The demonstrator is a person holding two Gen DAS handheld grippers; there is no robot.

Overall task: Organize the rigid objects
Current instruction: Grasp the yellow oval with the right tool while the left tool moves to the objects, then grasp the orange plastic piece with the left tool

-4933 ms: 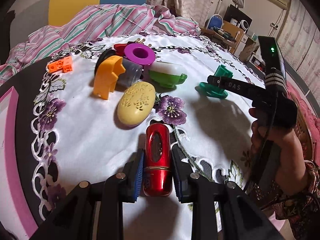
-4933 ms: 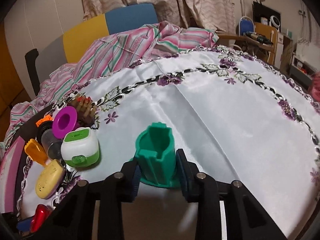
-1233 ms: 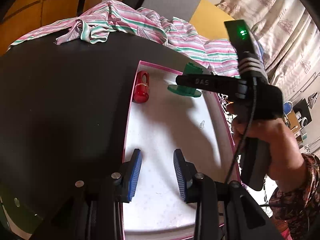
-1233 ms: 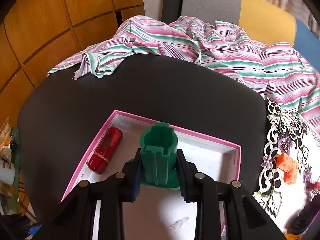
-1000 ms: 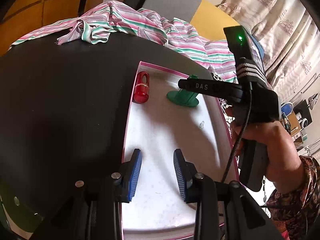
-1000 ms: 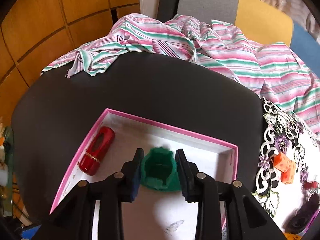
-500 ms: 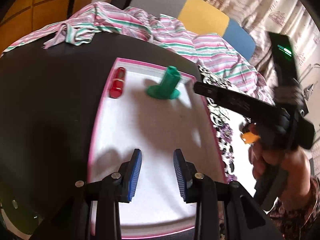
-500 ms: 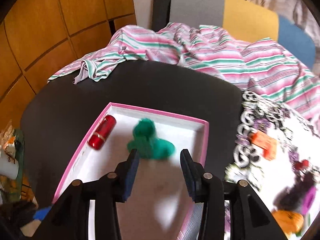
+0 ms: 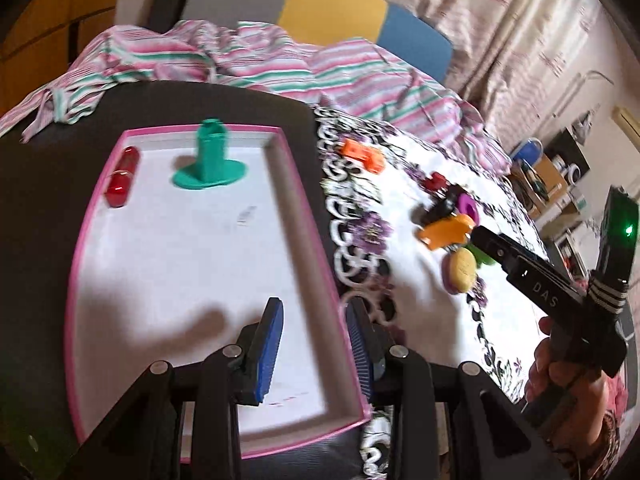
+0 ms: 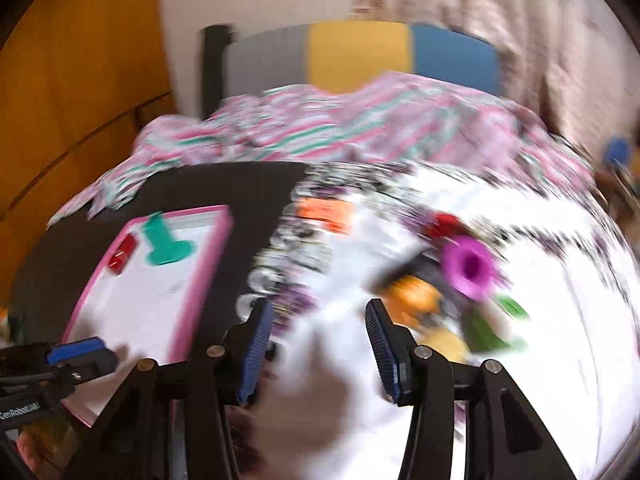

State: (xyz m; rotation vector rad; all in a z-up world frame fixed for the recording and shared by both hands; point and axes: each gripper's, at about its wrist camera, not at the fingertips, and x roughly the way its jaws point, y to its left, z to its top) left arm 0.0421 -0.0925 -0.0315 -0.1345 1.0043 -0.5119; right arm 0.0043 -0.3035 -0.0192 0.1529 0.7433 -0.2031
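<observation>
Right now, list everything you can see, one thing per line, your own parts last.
tray: one, pink rim, white floor, on the dark table.
tube: one, red, lying in the tray's far left corner.
stand: one, green, upright in the tray beside the tube.
cloth: one, white with purple flowers, right of the tray.
block: one, orange, on the cloth near the tray.
funnel: one, purple, in the toy cluster on the cloth.
oval case: one, yellow, on the cloth by the cluster.
striped fabric: one, pink and green, at the table's far edge.
left gripper: empty, over the tray's right rim.
right gripper: jaws opening, empty, over the cloth.
</observation>
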